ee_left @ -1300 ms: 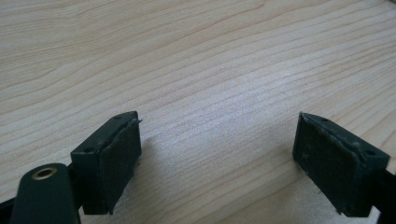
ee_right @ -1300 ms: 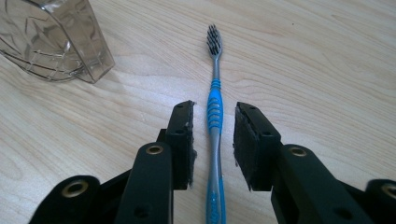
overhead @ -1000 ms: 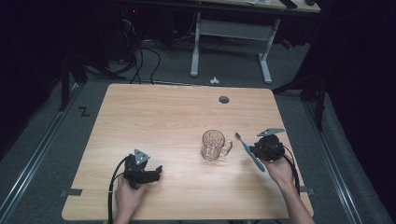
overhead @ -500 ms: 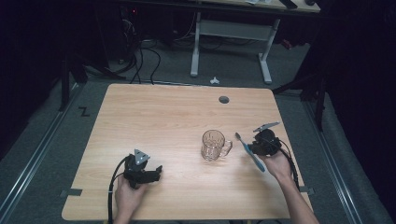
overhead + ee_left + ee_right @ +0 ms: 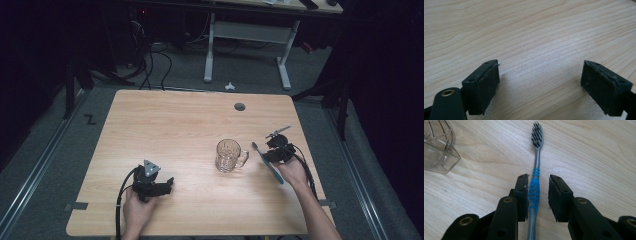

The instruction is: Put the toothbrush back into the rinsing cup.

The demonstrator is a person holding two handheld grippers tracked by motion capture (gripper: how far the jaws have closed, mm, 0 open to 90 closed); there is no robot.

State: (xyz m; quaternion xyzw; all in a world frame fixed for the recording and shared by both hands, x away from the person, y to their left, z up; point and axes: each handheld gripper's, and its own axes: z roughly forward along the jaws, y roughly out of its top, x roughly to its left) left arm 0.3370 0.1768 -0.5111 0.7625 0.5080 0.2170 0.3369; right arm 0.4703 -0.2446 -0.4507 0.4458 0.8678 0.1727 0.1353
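Observation:
A toothbrush [image 5: 535, 185] with a blue and grey handle and dark bristles lies flat on the wooden table [image 5: 175, 130], to the right of a clear glass mug [image 5: 229, 156]. My right gripper [image 5: 537, 195] stands open with its jaws on either side of the handle; one pad lies against it and a gap shows at the other. In the high view the right gripper [image 5: 274, 151] sits over the toothbrush [image 5: 269, 166]. The mug's handle [image 5: 437, 150] is at the upper left of the right gripper view. My left gripper [image 5: 540, 82] is open over bare wood; the high view shows the left gripper [image 5: 167, 184] low at the front left.
A round cable hole [image 5: 240, 106] is set in the table near its far edge. Beyond the table stand a white desk frame [image 5: 245, 45] and loose cables on the dark floor. A small white object [image 5: 229, 86] lies on the floor behind the table.
My right gripper has moved left, toward the mug, to sit over the toothbrush handle. The toothbrush, the mug and my left gripper have stayed where they were.

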